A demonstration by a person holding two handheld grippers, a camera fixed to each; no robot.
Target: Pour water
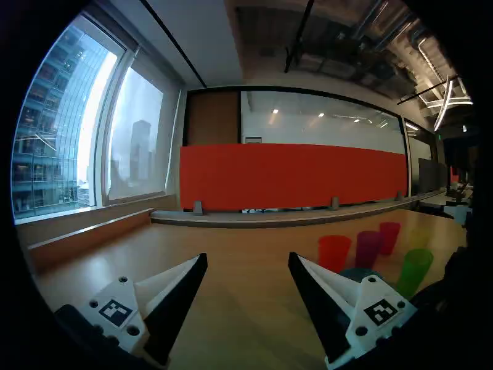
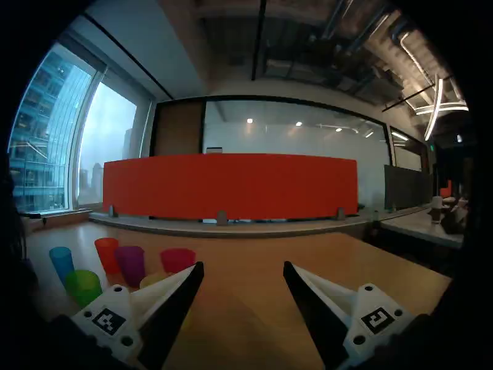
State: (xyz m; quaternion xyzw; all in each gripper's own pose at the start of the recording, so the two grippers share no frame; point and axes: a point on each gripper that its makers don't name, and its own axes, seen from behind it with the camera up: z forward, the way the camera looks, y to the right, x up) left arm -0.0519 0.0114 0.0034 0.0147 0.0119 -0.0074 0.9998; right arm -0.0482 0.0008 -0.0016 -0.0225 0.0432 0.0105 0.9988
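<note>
We see a tall window (image 1: pixel 92 142) running down the left of the room, then the broad wooden surface (image 1: pixel 246 302), and along its far edge a long red partition (image 2: pixel 231 185) standing upright. The left gripper (image 1: pixel 246 255) hangs over the surface with its fingers spread wide and nothing between them. The right gripper (image 2: pixel 243 264) is just as wide open and also has hold of nothing. A cluster of translucent cups stands upright on the surface, ahead and to the right of the left gripper, and ahead and to the left of the right one. It is made up of an orange cup (image 2: pixel 107 254), a purple cup (image 2: pixel 131 264), a red cup (image 2: pixel 177 259), a green cup (image 2: pixel 83 287), a blue cup (image 2: pixel 61 262) and a yellow cup (image 2: pixel 151 280) partly behind the right gripper's finger. We cannot tell whether any of them holds water.
</note>
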